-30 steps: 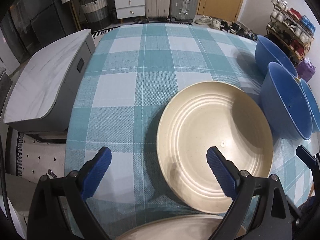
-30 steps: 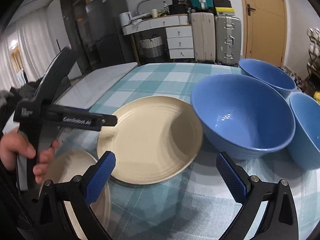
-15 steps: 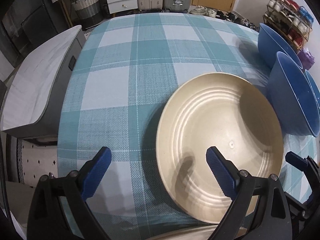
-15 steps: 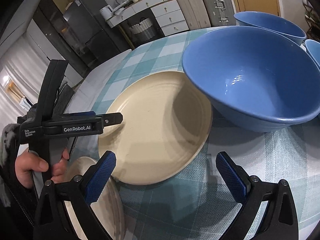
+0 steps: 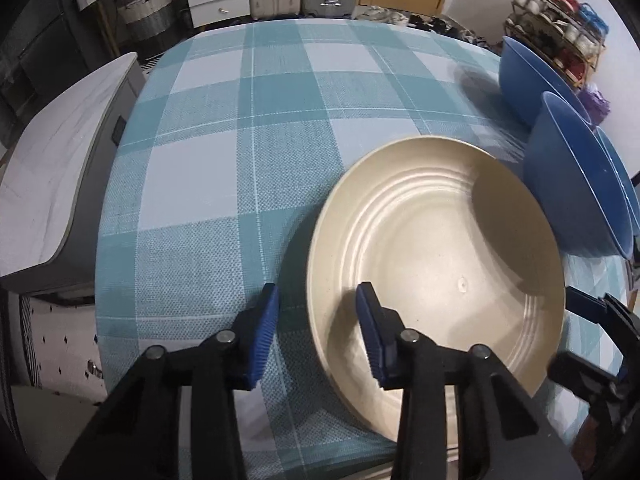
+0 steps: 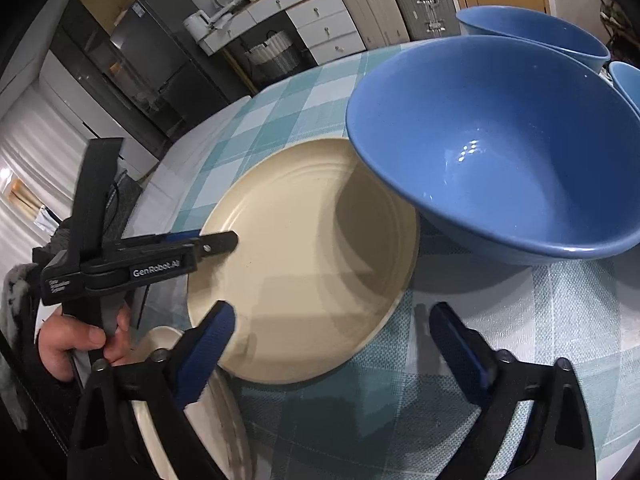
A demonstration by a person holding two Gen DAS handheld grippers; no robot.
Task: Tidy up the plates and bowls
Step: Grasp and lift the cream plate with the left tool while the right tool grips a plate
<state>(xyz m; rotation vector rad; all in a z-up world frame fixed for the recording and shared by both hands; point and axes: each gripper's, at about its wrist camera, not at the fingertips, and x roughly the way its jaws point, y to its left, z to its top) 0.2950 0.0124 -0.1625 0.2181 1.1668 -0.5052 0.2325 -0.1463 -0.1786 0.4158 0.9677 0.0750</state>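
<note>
Cream plate point(image 5: 436, 264) sits between your left hand-held gripper point(image 5: 316, 332)'s half-spread jaws, unpinched; closing carelessly could skid it into the blue bowl point(image 5: 576, 184) at right.

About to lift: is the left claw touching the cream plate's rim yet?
Cannot tell. In the left wrist view the left claw straddles the cream plate rim, one finger each side, jaws not closed. The right wrist view doesn't show contact plainly either.
</note>
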